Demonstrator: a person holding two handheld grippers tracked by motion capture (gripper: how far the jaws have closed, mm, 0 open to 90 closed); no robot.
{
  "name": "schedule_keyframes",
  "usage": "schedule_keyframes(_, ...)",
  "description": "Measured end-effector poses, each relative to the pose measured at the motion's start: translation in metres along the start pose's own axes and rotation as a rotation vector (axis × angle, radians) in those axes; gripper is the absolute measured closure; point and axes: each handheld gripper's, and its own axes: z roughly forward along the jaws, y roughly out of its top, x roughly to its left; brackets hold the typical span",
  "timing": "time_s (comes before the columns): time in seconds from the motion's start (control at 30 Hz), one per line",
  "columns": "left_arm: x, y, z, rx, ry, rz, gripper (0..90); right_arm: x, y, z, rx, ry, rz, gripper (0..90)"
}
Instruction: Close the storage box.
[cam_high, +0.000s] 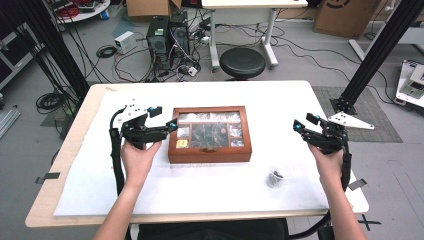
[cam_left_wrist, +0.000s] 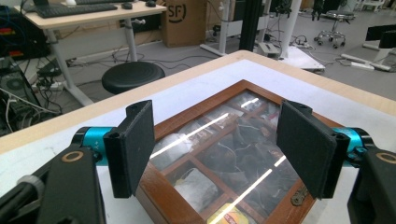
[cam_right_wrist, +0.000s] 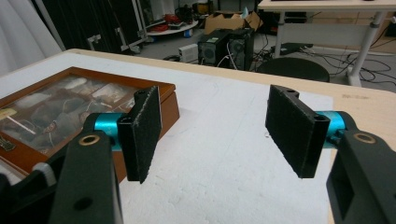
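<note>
The wooden display box (cam_high: 209, 134) with a glass-paned lid sits shut near the middle of the counter (cam_high: 280, 100), on its white cover, and it serves as the landmark here. Nearest the person, a small crumpled clear bag (cam_high: 275, 177) with something dark inside lies on the cover in front of the box and off to its right, apart from both claws.

The left claw (cam_high: 165, 119) hangs at the box's left end, jaws spread wide and holding nothing. In the left gripper view the left claw (cam_left_wrist: 215, 149) looks down over one corner of the box (cam_left_wrist: 224, 158), with the two pads standing to either side of that corner above the lid. Through the glass, divided compartments show with small bagged items; a brass clasp (cam_left_wrist: 300, 196) sits on the front edge.

The right claw (cam_high: 306, 123) is held well to the right of the box, also wide and empty. In the right gripper view the right claw (cam_right_wrist: 212, 126) faces bare white cover, with the box (cam_right_wrist: 70, 112) off to one side.

Judging from this, the step in hand is the approach to the box, probably to open its lid. The next move calls for one claw to steady the body while the other works the clasp or lifts the front lip.

Beyond the box, past the far edge of the counter, stands a black round stool (cam_high: 243, 62).
</note>
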Motion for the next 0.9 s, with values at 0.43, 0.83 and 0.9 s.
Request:
schedule_keyframes(0.43,0.0037,-0.0035,-0.0018,-0.011,0.011,0.003,28.3,-0.0009,-0.0004,0.0001,0.004,-0.002,-0.005,36.5)
schedule_keyframes(0.83,0.0050,-0.0047,-0.0030,-0.015,0.013,-0.003,28.3,-0.0014,-0.0006,-0.0001,0.004,-0.006,-0.007,36.5)
schedule_keyframes(0.9,0.0052,-0.0047,-0.0029,-0.011,0.011,-0.001,28.3,-0.0015,-0.0007,-0.0001,0.007,-0.007,-0.007,36.5)
